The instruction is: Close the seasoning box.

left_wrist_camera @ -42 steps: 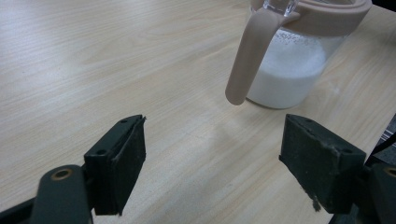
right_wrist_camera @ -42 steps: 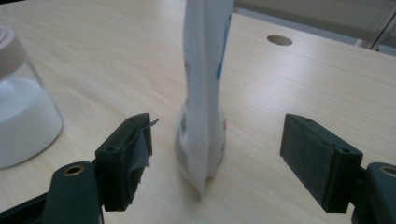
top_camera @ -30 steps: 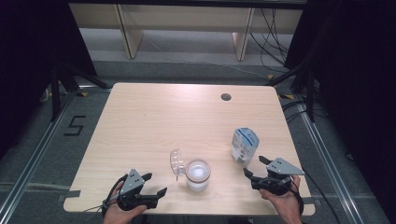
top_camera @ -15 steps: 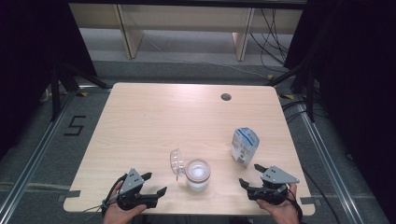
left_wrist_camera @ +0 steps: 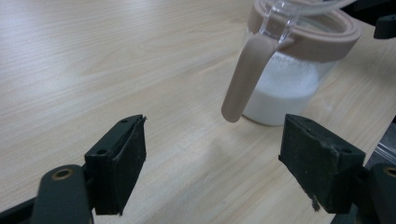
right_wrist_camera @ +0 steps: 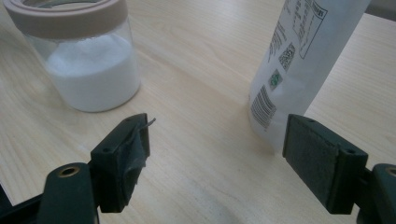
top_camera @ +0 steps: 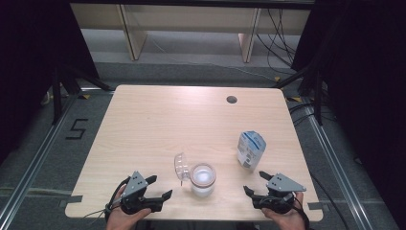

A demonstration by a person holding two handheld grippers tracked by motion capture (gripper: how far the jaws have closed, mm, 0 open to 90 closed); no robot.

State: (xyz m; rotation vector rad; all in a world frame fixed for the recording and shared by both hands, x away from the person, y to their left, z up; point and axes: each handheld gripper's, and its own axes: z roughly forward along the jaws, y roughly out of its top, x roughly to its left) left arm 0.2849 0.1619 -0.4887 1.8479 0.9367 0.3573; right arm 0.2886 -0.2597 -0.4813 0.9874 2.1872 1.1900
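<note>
1. While the left hand-held gripper [top_camera: 155,189] waits spread and empty at the desk's [top_camera: 158,124] near edge, the open jar [top_camera: 203,179] of white powder stands mid-front.
2. The right hand-held gripper [top_camera: 258,184], spread too, faces the pouch [top_camera: 250,151]; likely next: grasping it squarely.

A clear jar [top_camera: 203,179] stood upright on the light wooden table [top_camera: 158,124], near its front edge and about midway across. It held a white granular powder [right_wrist_camera: 93,74] that filled roughly the lower half. A beige band [left_wrist_camera: 322,39] ringed its mouth, and a beige tab [left_wrist_camera: 243,79] hung down from that band over the jar's side. Its clear lid [top_camera: 181,166] was flipped open, tilted up and out to the jar's left in the high view. To the jar's right, well apart, a white and blue bag [top_camera: 251,151] stood upright, its white back printed with small text, codes and a barcode [right_wrist_camera: 262,106].
</note>
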